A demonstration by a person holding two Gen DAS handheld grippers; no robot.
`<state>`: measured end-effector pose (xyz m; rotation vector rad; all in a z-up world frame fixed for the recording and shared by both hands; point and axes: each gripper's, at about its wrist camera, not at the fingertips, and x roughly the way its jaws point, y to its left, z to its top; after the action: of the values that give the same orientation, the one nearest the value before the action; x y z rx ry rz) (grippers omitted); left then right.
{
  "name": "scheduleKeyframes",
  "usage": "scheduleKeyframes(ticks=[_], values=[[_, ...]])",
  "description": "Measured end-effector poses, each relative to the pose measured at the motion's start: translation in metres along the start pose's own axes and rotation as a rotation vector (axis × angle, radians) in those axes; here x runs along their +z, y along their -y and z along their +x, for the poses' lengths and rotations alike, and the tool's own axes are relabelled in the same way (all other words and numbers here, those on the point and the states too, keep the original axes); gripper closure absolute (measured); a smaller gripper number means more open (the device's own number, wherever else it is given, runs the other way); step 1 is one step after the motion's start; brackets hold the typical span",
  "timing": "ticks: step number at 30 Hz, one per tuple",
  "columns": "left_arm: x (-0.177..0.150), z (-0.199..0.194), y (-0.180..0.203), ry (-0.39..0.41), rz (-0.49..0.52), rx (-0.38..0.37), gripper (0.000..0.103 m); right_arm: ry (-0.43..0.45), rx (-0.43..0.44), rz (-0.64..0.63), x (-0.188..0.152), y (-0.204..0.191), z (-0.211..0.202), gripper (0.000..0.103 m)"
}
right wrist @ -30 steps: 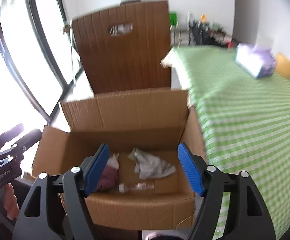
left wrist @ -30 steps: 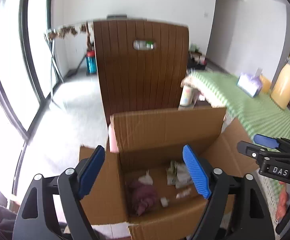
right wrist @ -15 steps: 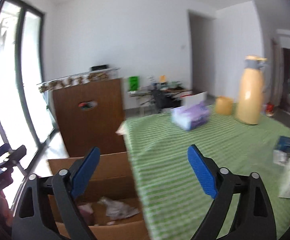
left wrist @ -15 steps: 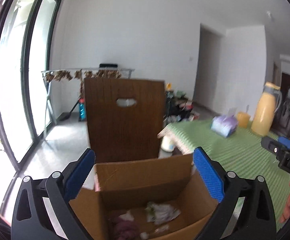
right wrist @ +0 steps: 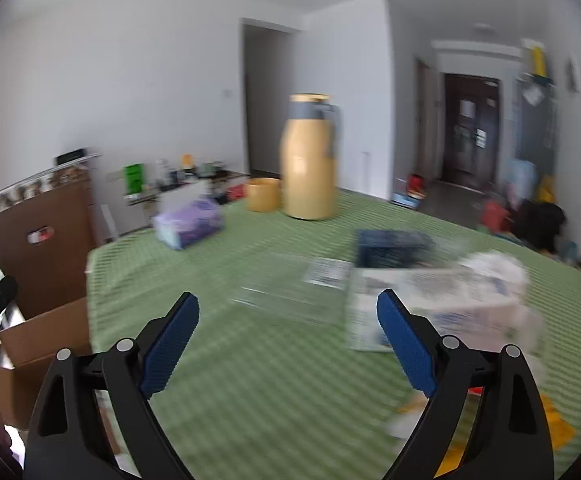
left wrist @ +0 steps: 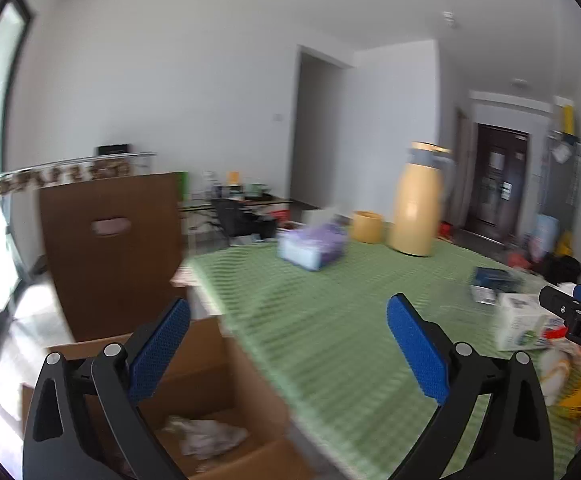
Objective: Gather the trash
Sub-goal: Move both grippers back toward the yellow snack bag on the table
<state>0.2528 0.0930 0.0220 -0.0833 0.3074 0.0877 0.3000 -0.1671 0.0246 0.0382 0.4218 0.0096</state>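
1. The left gripper [left wrist: 288,346] is wide open and holds nothing. Its jaws have just been opening wider, and only air is between them.
2. The right gripper [right wrist: 288,340] is wide open too, with nothing in it. Its jaws have also just been opening. I think both are empty and ready to pick up more trash.
3. The cardboard box [left wrist: 226,396] sits low, just off the left edge of the bench. It is open at the top so trash can drop in. A crumpled paper [left wrist: 206,438] already lies inside it.
4. More trash waits near the right edge of the bench: a white carton [right wrist: 442,304], a dark blue box [right wrist: 390,248] and some yellow wrappers [right wrist: 550,428]. The picture is blurry, so I cannot tell just what each one is.
5. The right gripper points at this pile, so I think it will grab there next.
6. The bench [right wrist: 250,380] has a green checked cloth on it. At its far edge stand a tall yellow jug [right wrist: 310,160], a small yellow cup [right wrist: 263,194] and a purple tissue pack [right wrist: 188,224]. These look like things to keep.
7. A brown chair [left wrist: 110,248] stands behind the box. The room has white walls, a big window on the left and a dark door [right wrist: 468,132] far back.
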Motion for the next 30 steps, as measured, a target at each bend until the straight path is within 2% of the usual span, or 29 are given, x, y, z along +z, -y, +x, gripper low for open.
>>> scheduleKeyframes(ticks=[9,16,19,23,26,30], values=[[-0.009,0.027,0.101,-0.041,0.081,-0.219,0.007,-0.022,-0.174,0.147,-0.017,0.107,-0.039,0.016],[-0.026,0.032,0.170,-0.099,0.125,-0.371,0.007,-0.128,-0.276,0.286,-0.051,0.193,-0.059,0.016],[-0.036,0.034,0.194,-0.145,0.144,-0.438,0.007,-0.185,-0.306,0.316,-0.066,0.214,-0.060,0.016],[-0.057,0.041,0.223,-0.260,0.182,-0.557,0.007,-0.287,-0.270,0.349,-0.088,0.236,-0.053,0.016],[-0.070,0.043,0.240,-0.305,0.210,-0.608,0.007,-0.343,-0.227,0.337,-0.099,0.236,-0.045,0.016],[-0.086,0.058,0.262,-0.383,0.235,-0.667,0.007,-0.360,-0.181,0.344,-0.107,0.236,-0.037,0.016]])
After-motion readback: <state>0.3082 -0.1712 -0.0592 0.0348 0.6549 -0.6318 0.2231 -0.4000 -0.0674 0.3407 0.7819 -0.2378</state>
